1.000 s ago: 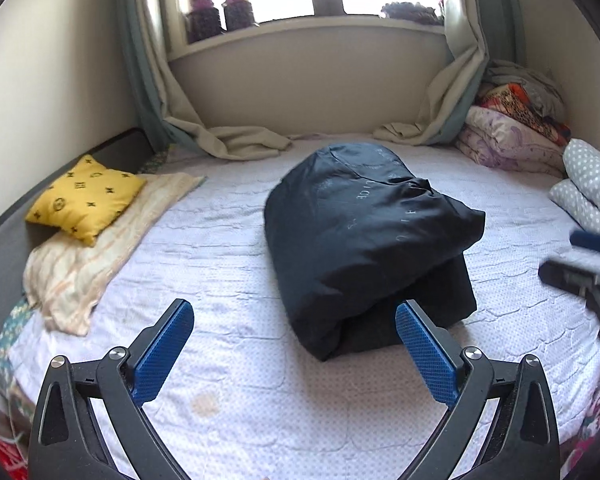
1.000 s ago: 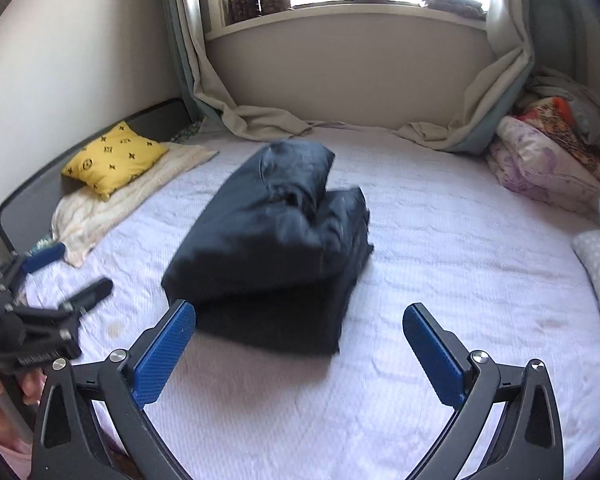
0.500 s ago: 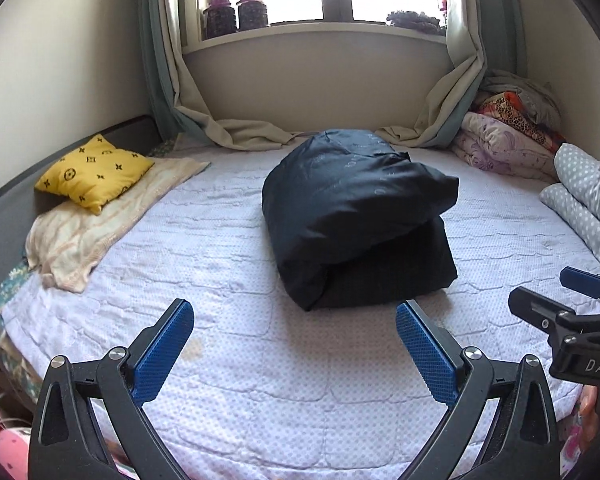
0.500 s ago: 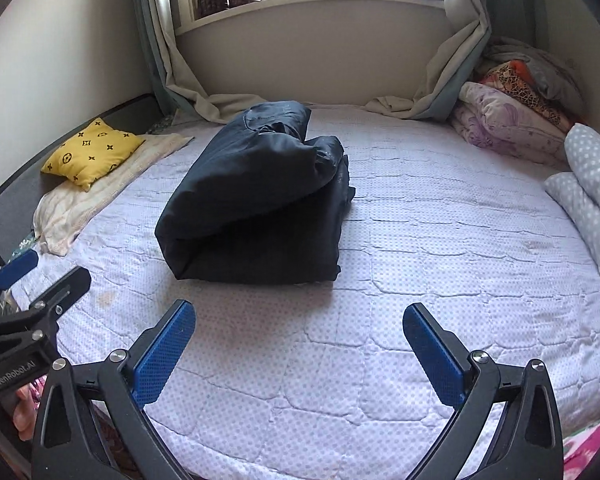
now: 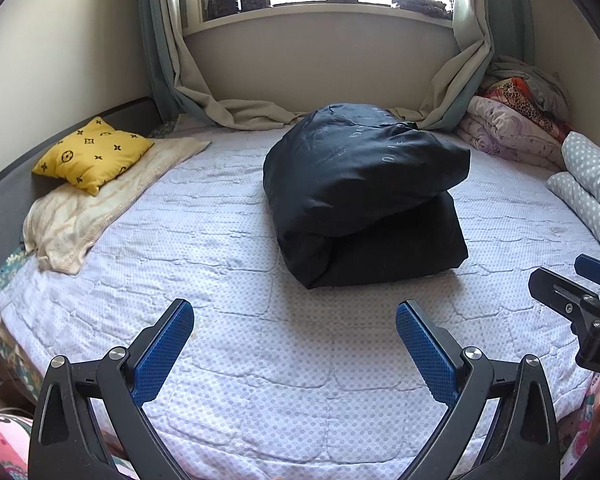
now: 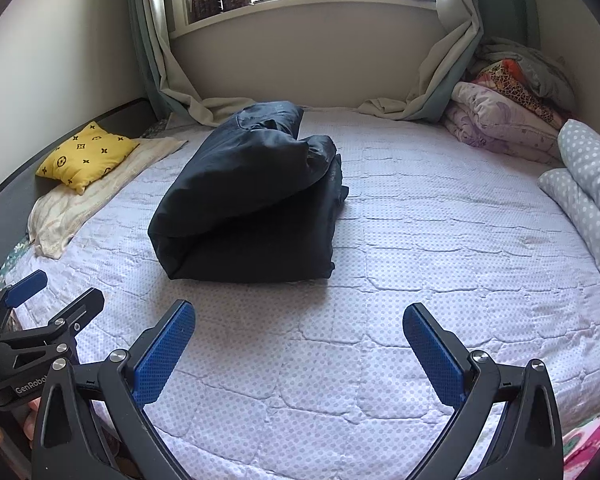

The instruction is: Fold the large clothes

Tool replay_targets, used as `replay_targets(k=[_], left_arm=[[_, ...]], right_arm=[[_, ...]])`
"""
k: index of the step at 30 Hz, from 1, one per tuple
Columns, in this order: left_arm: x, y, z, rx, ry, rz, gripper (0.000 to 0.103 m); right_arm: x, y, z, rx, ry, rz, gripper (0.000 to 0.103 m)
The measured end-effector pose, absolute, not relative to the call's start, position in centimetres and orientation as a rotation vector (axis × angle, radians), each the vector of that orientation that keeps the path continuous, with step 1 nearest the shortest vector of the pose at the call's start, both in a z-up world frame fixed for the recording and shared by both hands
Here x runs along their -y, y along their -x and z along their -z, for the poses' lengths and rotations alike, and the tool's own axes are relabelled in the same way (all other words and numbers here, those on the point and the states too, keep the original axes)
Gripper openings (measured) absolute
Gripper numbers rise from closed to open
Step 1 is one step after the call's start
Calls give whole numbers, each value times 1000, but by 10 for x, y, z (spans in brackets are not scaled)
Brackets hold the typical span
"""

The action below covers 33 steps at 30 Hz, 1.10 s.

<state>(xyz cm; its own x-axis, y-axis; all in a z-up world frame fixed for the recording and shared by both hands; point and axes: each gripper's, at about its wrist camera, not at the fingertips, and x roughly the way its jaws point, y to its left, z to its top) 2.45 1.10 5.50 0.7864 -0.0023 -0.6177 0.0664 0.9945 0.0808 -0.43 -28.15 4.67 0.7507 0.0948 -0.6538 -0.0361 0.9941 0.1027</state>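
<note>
Covering most of both views, the quilted bed carried the dark garment, folded into a thick bundle near its middle. Both the left gripper and right gripper hung above the near edge, fingers spread and empty. Faint lettering on the garment was perhaps a logo.

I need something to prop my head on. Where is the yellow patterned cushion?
In both wrist views the yellow patterned cushion sits at the bed's far left, on a cream blanket against the dark headboard.
</note>
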Motion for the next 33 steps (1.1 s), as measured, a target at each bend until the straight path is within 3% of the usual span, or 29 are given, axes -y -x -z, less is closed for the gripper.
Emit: replay_targets(k=[33], left_arm=[[-6, -26, -55, -674, -103, 40, 103]], right_arm=[[289, 5, -42, -732, -114, -76, 103]])
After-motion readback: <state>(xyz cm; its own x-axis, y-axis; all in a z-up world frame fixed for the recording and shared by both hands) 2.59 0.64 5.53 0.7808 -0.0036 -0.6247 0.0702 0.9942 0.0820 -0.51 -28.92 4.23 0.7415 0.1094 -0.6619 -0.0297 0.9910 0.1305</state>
